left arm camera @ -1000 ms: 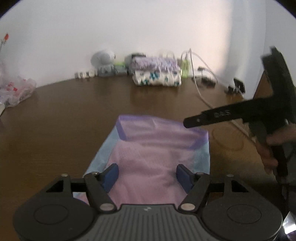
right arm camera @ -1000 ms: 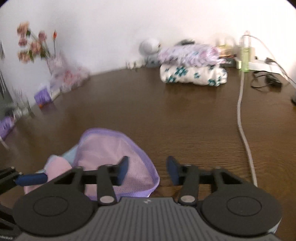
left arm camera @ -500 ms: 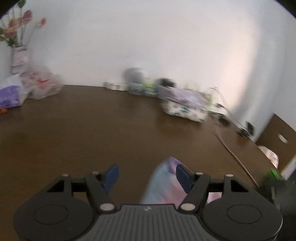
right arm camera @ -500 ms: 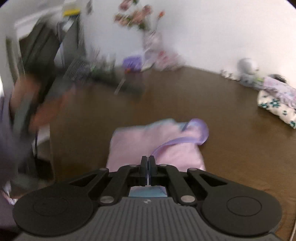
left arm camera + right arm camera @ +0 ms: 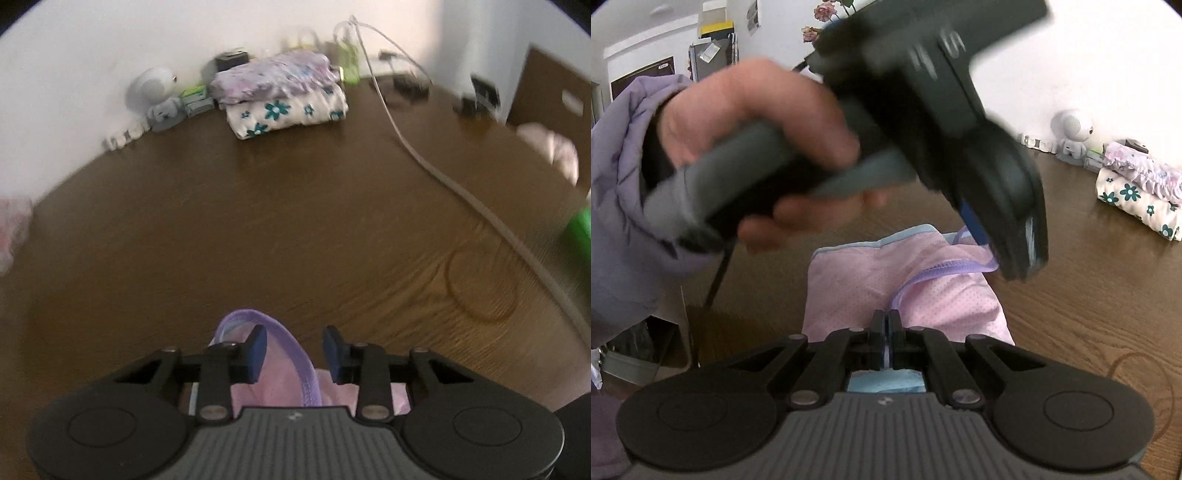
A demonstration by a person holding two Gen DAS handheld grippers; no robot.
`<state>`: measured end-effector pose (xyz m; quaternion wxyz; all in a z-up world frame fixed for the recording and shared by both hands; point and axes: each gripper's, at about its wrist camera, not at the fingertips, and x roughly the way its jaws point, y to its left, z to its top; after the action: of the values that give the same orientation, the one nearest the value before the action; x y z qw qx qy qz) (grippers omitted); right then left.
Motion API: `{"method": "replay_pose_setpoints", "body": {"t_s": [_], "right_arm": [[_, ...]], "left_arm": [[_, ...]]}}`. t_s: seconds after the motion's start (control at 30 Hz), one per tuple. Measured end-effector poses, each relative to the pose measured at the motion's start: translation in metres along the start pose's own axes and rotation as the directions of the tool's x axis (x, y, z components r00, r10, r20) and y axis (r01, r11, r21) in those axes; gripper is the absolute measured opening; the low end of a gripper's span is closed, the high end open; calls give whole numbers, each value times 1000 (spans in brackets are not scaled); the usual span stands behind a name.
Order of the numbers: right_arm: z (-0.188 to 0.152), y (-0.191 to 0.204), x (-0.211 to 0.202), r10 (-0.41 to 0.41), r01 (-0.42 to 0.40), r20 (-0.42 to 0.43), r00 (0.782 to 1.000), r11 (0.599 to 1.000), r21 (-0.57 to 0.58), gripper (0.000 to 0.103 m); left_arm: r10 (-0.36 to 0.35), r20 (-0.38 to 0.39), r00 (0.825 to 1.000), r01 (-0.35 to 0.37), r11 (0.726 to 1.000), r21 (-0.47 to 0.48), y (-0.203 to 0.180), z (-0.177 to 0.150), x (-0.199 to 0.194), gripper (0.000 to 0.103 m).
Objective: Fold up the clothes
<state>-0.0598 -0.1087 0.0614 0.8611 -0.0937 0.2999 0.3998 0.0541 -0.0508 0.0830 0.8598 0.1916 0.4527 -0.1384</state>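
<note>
1. Your right gripper (image 5: 885, 341) is pressed together on the near edge of the pink garment (image 5: 905, 291), where a second ago it stood spread.
2. Your left gripper (image 5: 294, 349) stays spread, astride the lilac trim (image 5: 291, 347); half a second ago it was beside the cloth.
3. That garment lies near you on the brown table (image 5: 295, 236), already doubled, so another fold looks underway.
4. Far right, the folded stack (image 5: 284, 96) waits.
</note>
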Motion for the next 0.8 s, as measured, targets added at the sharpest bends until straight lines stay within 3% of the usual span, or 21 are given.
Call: {"method": "replay_pose_setpoints", "body": {"t_s": [0.03, 0.07, 0.1, 0.17, 0.23, 0.3, 0.37, 0.43, 0.5, 0.53, 0.57, 0.63, 0.67, 0.7, 0.73, 0.77, 0.8], "right_arm": [[0, 0, 0, 1, -1, 1, 1000, 1000, 1, 2], [-1, 0, 0, 3, -3, 2, 1000, 1000, 1, 2], [-1, -1, 1, 5, -5, 4, 1000, 1000, 1, 2], [-2, -3, 1, 9, -9, 5, 1000, 1000, 17, 2], [-4, -6, -1, 15, -16, 14, 1000, 999, 43, 2], [-7, -9, -3, 17, -18, 25, 1000, 998, 59, 2], [-9, -12, -7, 16, -19, 39, 999, 997, 70, 2], [-10, -13, -13, 18, -22, 51, 999, 997, 71, 2], [-13, -13, -16, 17, -20, 47, 999, 997, 69, 2], [-15, -12, -16, 18, -20, 38, 999, 998, 64, 2], [-16, -10, -16, 21, -23, 29, 999, 998, 57, 2], [-18, -7, -20, 30, -30, 21, 999, 999, 39, 5], [-18, -6, -24, 28, -28, 28, 999, 999, 35, 6], [-17, -6, -29, 18, -20, 46, 999, 999, 42, 7], [-16, -7, -34, 4, -8, 64, 998, 999, 53, 8], [-14, -9, -37, -17, 11, 83, 996, 998, 67, 8], [-12, -9, -37, -37, 31, 98, 994, 997, 70, 10]], "left_arm": [[28, -7, 1000, -28, 1000, 11, -3, -2, 4, 28], [46, -14, 999, -45, 999, 12, -3, -4, 8, 9], [57, -23, 998, -57, 998, -2, 0, -5, 11, 1], [61, 38, 997, -55, 989, -135, 17, -24, -3, 2], [72, 113, 991, -38, 959, -280, 36, -45, -20, 2], [94, 184, 978, -9, 909, -417, 55, -66, -37, 2], [125, 250, 960, 32, 839, -543, 73, -87, -54, 2], [169, 232, 958, 30, 746, -666, 83, -117, -58, 2], [189, 207, 960, 27, 672, -740, 87, -145, -59, 3], [197, 200, 960, 26, 647, -762, 87, -154, -60, 4], [207, 203, 957, 25, 639, -769, 88, -158, -64, 5], [230, 218, 948, 24, 634, -773, 92, -161, -73, 5], [239, 247, 939, 29, 661, -749, 92, -154, -76, 14], [244, 286, 926, 35, 701, -712, 91, -144, -79, 24], [235, 325, 916, 41, 750, -660, 88, -134, -78, 39], [220, 344, 913, 37, 795, -606, 84, -125, -74, 46], [205, 353, 913, 27, 833, -552, 79, -116, -69, 45]]}}
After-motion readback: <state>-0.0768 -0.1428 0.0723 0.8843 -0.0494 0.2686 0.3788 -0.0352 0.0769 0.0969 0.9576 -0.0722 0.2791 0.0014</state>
